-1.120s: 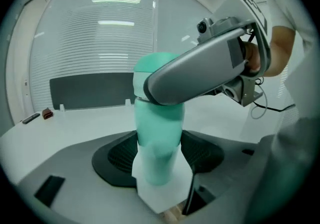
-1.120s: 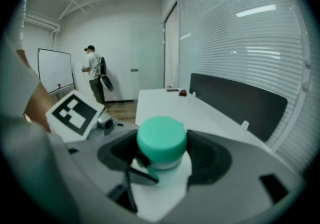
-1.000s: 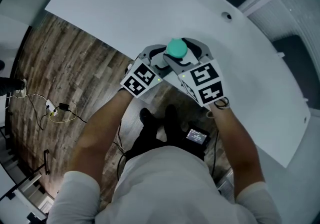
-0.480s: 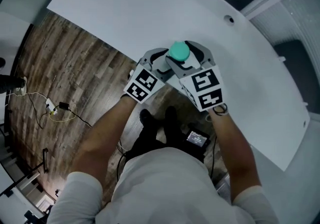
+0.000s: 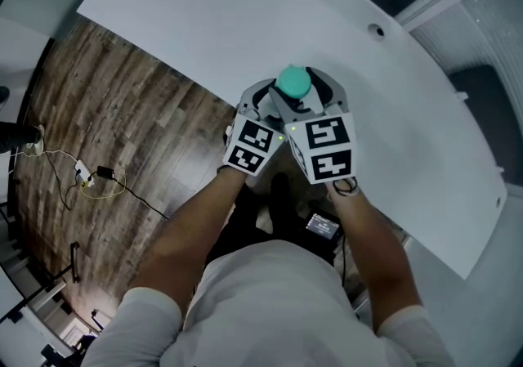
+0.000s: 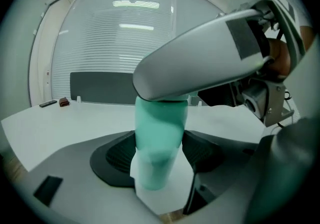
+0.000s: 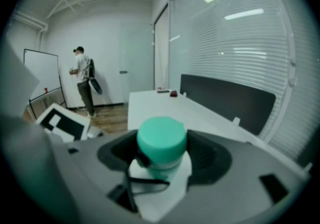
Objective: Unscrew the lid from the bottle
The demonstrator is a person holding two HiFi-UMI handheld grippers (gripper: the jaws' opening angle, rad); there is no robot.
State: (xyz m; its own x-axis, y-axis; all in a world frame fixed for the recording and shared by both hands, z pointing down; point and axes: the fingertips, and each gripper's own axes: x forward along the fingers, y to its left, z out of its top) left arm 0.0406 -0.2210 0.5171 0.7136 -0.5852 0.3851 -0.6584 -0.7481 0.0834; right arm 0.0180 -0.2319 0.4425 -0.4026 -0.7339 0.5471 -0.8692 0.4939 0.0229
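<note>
My left gripper has its jaws clenched on the teal bottle, which stands at the worktop's near edge. My right gripper's jaws grasp the lid. In the head view both grippers hide the bottle's body. In the left gripper view the right gripper covers the lid.

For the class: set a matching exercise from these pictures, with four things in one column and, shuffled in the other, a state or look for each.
Things:
1 left tool
2 right tool
3 table
4 floor

States:
A wood planks
B shut on lid
C white
D shut on bottle

Pairs: 1-D, 2-B, 3-C, 4-A
</note>
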